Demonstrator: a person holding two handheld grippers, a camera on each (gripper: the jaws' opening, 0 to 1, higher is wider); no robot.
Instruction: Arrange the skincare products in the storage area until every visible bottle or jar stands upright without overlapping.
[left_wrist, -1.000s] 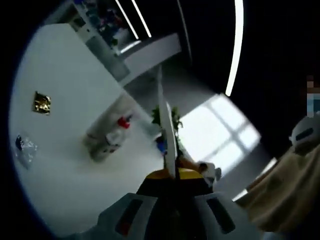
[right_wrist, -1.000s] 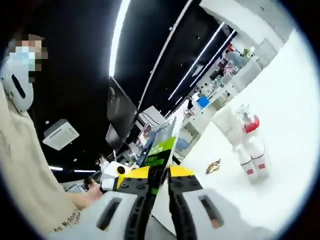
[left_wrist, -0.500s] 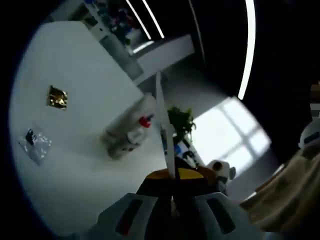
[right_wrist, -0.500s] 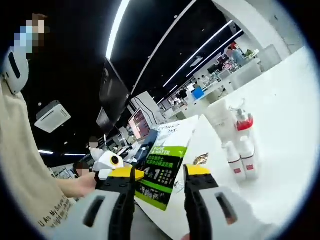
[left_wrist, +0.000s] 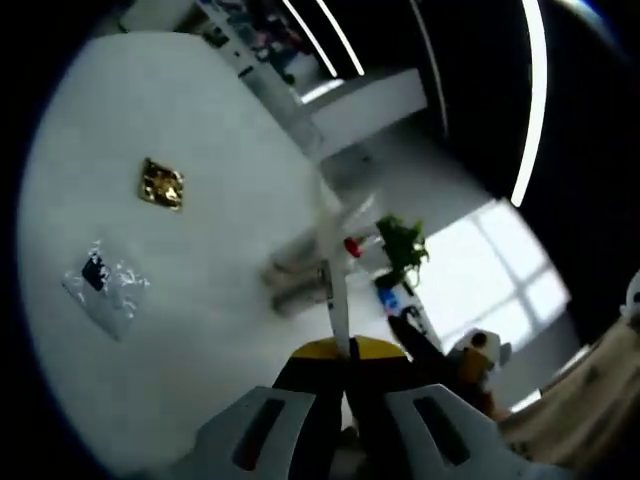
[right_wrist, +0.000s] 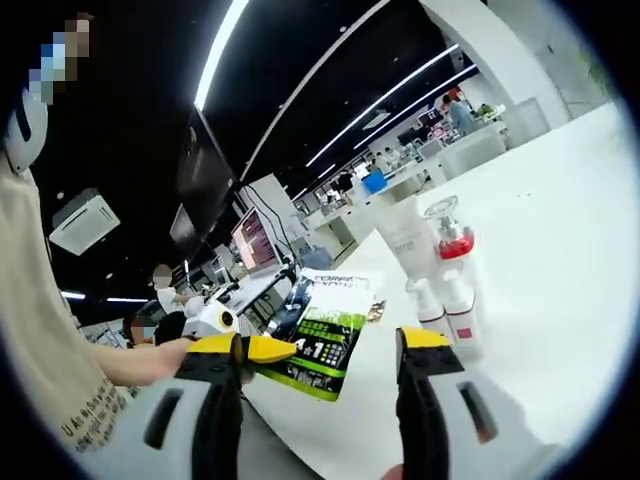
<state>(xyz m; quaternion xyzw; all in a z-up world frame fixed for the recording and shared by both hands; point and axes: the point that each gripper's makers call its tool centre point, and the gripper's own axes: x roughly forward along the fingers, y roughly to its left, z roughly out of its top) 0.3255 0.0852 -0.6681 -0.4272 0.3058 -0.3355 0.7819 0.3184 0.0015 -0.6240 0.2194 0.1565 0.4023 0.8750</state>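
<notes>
Left gripper (left_wrist: 340, 345): your fingers are clenched on a thin pouch (left_wrist: 331, 270), seen edge-on | Right gripper (right_wrist: 330, 345): fingers released, spread wide | skincare bottles (right_wrist: 445, 290) stand clustered on the desk (right_wrist: 560, 260), ahead and right of your right fingers, long axes upright | right hand looks nearer

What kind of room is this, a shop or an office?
Probably a large open-plan office or lab: long ceiling light strips, a row of desks with monitors, and a wide white table holding skincare bottles.
</notes>
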